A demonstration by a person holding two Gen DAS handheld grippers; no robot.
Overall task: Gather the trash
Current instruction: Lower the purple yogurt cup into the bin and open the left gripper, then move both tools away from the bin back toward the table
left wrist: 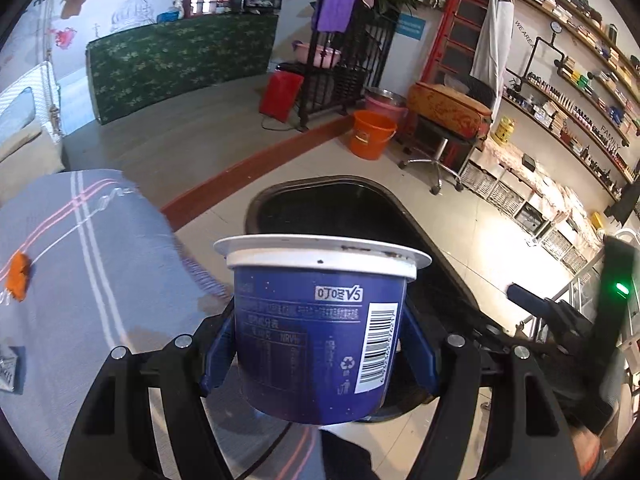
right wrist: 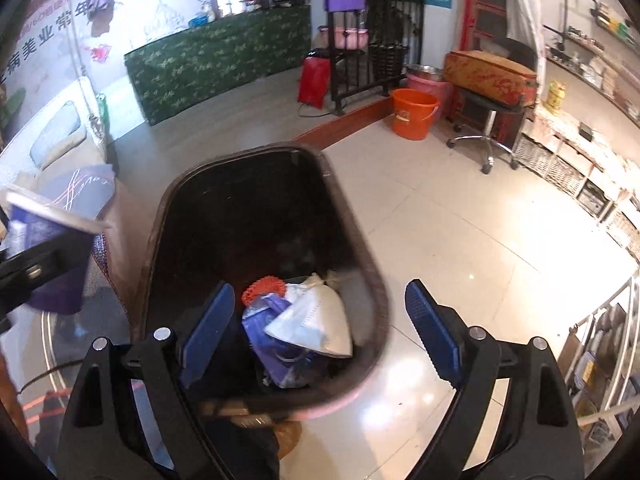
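A blue cup (left wrist: 316,320) with a white rim and a barcode sits upright between the blue pads of my left gripper (left wrist: 320,344), which is shut on its sides. It hangs at the near rim of a dark trash bin (left wrist: 304,182) on the floor. In the right wrist view my right gripper (right wrist: 320,292) is open and empty above the same bin (right wrist: 168,208). Inside lie a white mask (right wrist: 316,320), a red net (right wrist: 262,286) and blue wrappers (right wrist: 264,320). The held cup (right wrist: 36,216) shows blurred at that view's left edge.
A table with a grey-blue cloth (left wrist: 80,260) stands left of the bin, with an orange scrap (left wrist: 18,276) and a small wrapper (left wrist: 8,368) on it. An orange bucket (right wrist: 414,114) and a wheeled stool (right wrist: 486,132) stand beyond on the tiled floor. Shelves line the right wall.
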